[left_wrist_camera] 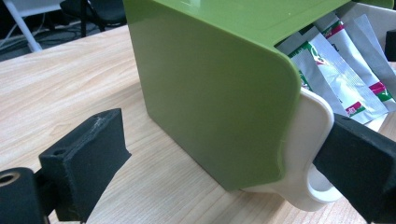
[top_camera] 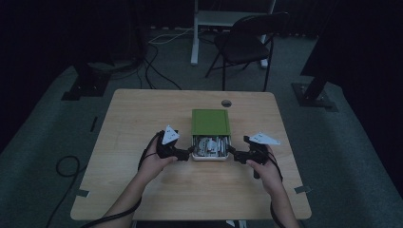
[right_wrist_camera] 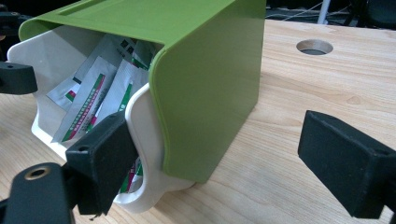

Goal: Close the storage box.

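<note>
I have both grippers at the near corners of the green box (top_camera: 210, 122), which sits at the centre of the high view on the wooden counter (top_camera: 142, 118). Its white inner drawer (top_camera: 209, 156) stands partly pulled out toward me, and foil sachets (top_camera: 209, 145) lie inside it.

My left gripper (top_camera: 189, 153) is at the drawer's left corner. In the left gripper view its fingers are wide apart: one black pad (left_wrist_camera: 359, 172) touches the white looped handle tab (left_wrist_camera: 308, 182) at lower right, while the other pad (left_wrist_camera: 86, 163) hangs free at lower left, over bare wood. My right gripper (top_camera: 233, 153) mirrors it. In the right gripper view one pad (right_wrist_camera: 105, 161) lies against the white tab (right_wrist_camera: 149, 154) at lower left, and the other (right_wrist_camera: 348, 168) floats at the right edge, well apart from the green wall (right_wrist_camera: 210, 93).

I judge the step to be sliding the drawer, and doing it well means moving both sides evenly. I would keep the two contact pads at the same height on the tabs and push or pull them together, straight along the shell's length, so the drawer does not skew and jam. The green shell is light and unrestrained, so it could slide along; slow, level force matters. I would also watch the sachets near the shell's edge, which could catch there.
</note>
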### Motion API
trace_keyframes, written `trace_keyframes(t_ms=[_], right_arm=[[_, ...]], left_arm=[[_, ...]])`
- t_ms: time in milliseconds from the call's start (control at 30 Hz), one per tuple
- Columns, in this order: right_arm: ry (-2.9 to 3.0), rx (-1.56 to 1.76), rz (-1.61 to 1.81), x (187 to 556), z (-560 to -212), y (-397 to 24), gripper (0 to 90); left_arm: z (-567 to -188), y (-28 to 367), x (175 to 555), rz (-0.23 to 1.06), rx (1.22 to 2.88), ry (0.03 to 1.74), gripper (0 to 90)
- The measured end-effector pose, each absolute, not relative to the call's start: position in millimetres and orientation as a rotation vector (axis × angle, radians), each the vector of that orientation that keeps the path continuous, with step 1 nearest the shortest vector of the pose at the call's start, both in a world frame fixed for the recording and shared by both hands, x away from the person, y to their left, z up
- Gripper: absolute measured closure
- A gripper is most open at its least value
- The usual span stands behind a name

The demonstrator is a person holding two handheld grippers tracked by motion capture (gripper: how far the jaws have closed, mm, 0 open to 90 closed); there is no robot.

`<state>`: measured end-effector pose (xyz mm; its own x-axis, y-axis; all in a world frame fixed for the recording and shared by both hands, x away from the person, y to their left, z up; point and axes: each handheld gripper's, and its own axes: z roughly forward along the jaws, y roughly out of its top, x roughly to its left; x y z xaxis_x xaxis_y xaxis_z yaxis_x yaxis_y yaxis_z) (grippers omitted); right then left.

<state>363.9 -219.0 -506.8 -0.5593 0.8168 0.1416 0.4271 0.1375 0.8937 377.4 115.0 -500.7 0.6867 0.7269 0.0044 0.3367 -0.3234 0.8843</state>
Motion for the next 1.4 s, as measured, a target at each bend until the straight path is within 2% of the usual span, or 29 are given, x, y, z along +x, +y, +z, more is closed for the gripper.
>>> trace_keyframes(t_ms=[700,1400], right_arm=[[2.028,1.230,1.389,370,-507,-218,11.0],[1.994,1.286,1.364,376,-506,-215,10.2]], left_arm=[[-505,114,388,0.481,1.911,0.860,4.4],[-506,108,394,0.526,1.924,0.891,3.9]])
